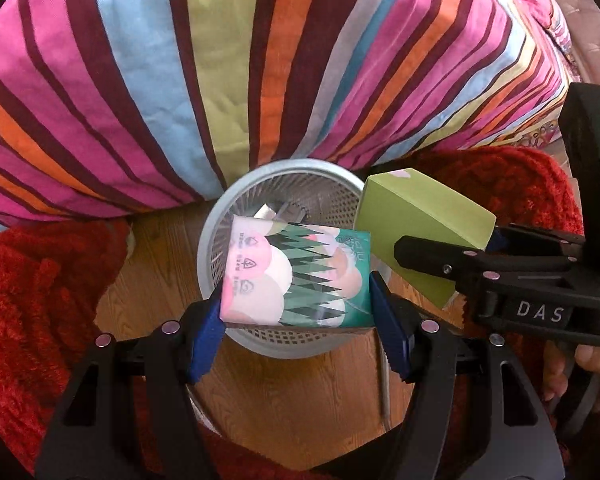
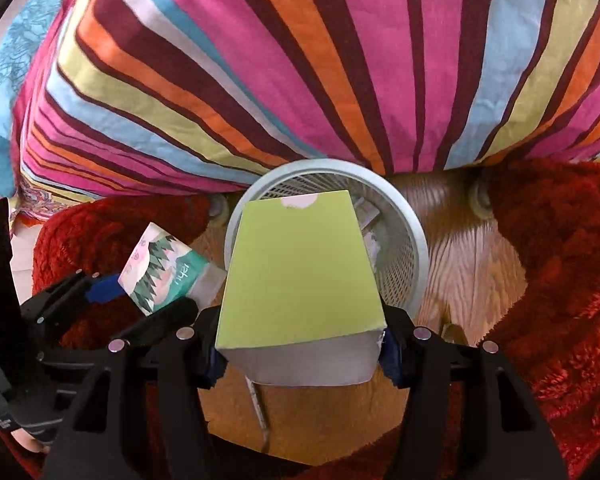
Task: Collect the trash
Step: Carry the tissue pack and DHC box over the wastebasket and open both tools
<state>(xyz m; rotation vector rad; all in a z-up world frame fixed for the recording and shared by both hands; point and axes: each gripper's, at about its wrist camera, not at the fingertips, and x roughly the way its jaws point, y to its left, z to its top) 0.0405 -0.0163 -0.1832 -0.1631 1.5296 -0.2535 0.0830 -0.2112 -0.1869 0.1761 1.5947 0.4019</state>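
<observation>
My left gripper is shut on a tissue packet printed with green trees and pink circles, and holds it over a grey mesh wastebasket. My right gripper is shut on a lime green box and holds it above the same wastebasket. In the left wrist view the green box and the right gripper are at the right. In the right wrist view the tissue packet and the left gripper are at the left. Some paper scraps lie inside the basket.
A striped, multicoloured bedspread hangs right behind the basket. Red shaggy rugs lie on both sides on a wooden floor. A thin metal rod lies on the floor below the basket.
</observation>
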